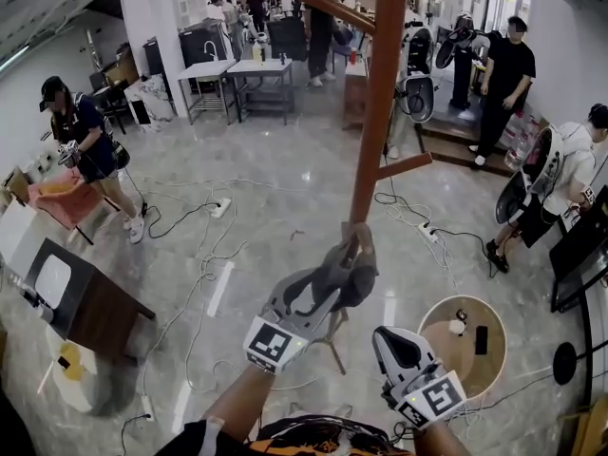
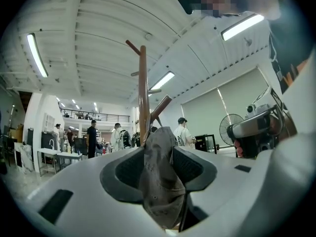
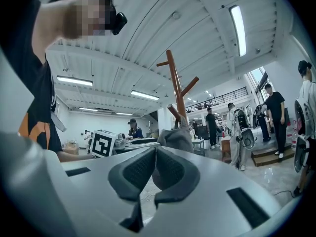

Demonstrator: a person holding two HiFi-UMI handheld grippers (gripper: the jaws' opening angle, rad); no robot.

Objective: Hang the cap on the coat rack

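A grey-brown cap [image 1: 350, 272] hangs against the brown wooden coat rack [image 1: 380, 93], on a short peg low on its pole. My left gripper [image 1: 328, 281] reaches up to it. In the left gripper view the cap [image 2: 160, 181] droops between the two dark pads of the left gripper [image 2: 159, 154], whose jaws stand wide apart, with the coat rack [image 2: 143, 83] right behind. My right gripper [image 1: 388, 338] hangs lower and to the right, away from the cap, empty. In the right gripper view, the pads of the right gripper [image 3: 154, 149] meet at their tips, with the cap [image 3: 174, 138] beyond them.
A round wooden stool [image 1: 463, 335] stands on the floor at right. A dark cabinet [image 1: 81, 297] is at left. White cables and power strips [image 1: 220, 207] trail over the glossy floor. Several people stand around, and fans [image 1: 418, 93] stand near the rack.
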